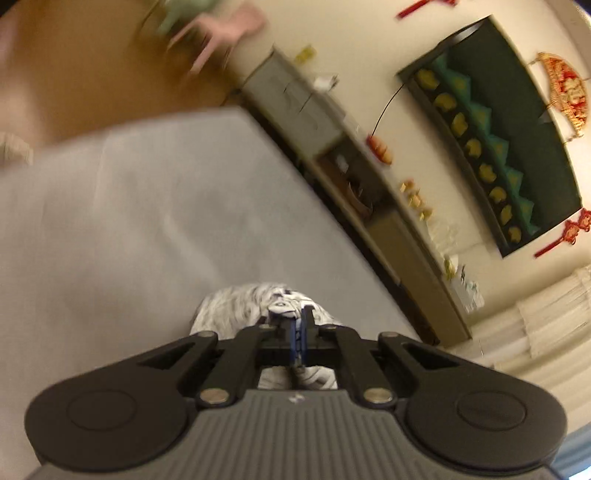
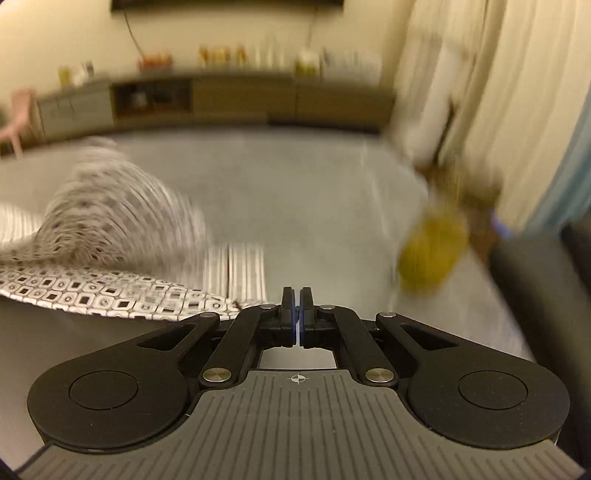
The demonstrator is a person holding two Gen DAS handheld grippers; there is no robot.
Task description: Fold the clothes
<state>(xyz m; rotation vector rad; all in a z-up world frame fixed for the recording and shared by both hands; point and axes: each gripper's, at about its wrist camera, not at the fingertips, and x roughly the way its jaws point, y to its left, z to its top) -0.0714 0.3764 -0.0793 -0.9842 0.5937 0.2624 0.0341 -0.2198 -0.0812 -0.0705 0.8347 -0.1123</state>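
A white garment with a small dark square print (image 1: pixel 236 306) hangs bunched from my left gripper (image 1: pixel 295 314), which is shut on a fold of it above the grey sheet (image 1: pixel 129 221). In the right wrist view the same garment (image 2: pixel 110 221) is lifted and blurred at the left, and its lower edge trails over the grey sheet (image 2: pixel 314 206). My right gripper (image 2: pixel 296 295) is shut with nothing between its fingers. It sits just right of the cloth's near edge, apart from it.
A low cabinet (image 2: pixel 240 99) runs along the far wall, with bottles and small items on top. A blurred yellow object (image 2: pixel 432 254) lies at the sheet's right edge. Pale curtains (image 2: pixel 517 110) and a dark seat (image 2: pixel 535 288) stand to the right. A pink chair (image 1: pixel 229 26) stands on the wooden floor.
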